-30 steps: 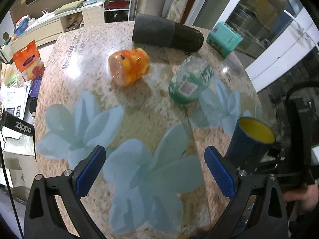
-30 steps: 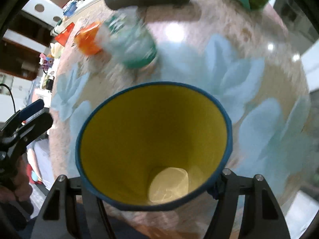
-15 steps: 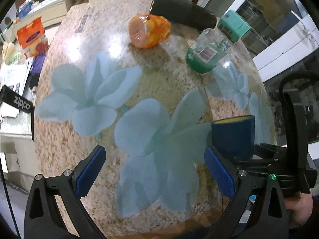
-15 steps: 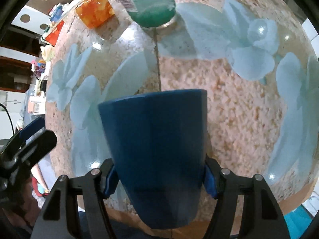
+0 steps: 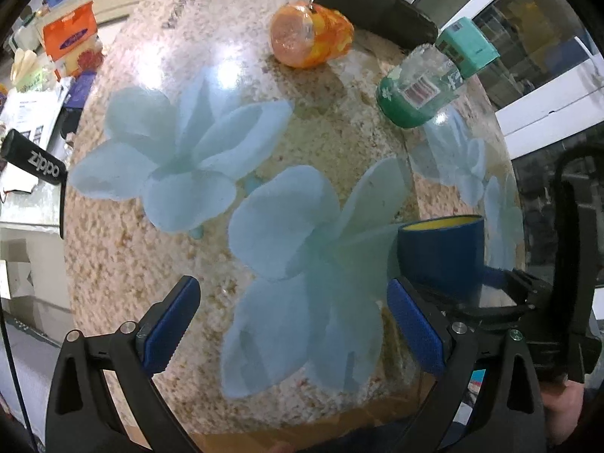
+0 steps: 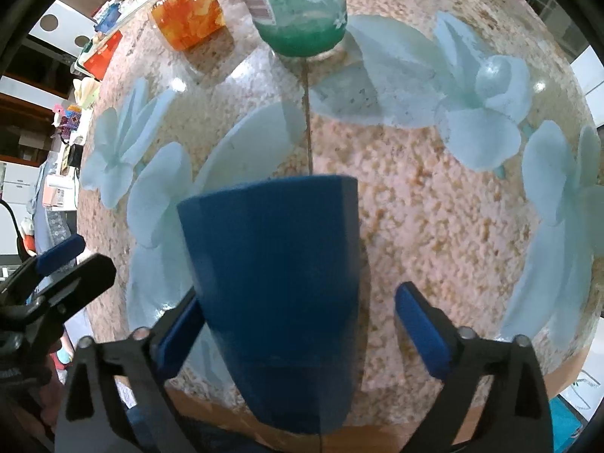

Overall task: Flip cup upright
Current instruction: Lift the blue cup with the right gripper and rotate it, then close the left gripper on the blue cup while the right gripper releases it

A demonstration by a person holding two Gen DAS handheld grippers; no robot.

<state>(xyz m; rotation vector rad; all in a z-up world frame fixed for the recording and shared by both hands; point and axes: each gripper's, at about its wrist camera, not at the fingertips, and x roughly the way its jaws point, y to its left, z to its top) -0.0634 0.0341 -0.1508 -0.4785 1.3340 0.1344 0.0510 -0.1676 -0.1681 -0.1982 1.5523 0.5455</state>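
Note:
The blue cup (image 6: 275, 287) with a yellow inside stands upright on the flowered table (image 6: 415, 204) near its front edge. It also shows in the left wrist view (image 5: 441, 253) at the right. My right gripper (image 6: 302, 328) is open around it: the left pad is close to the cup's side, the right pad stands well clear. My left gripper (image 5: 290, 324) is open and empty over the table's front left, apart from the cup.
A green glass jar (image 6: 298, 7) stands behind the cup. An orange cup (image 5: 309, 36) lies on its side further back, with a dark cylinder (image 5: 373, 5) and a teal box (image 5: 466, 45) beyond. Clutter (image 5: 71, 41) sits off the table's left.
The right gripper turned the cup from mouth-toward-camera to upright, set it on the table, and its jaws have opened off it. The left gripper has drifted slightly nearer.

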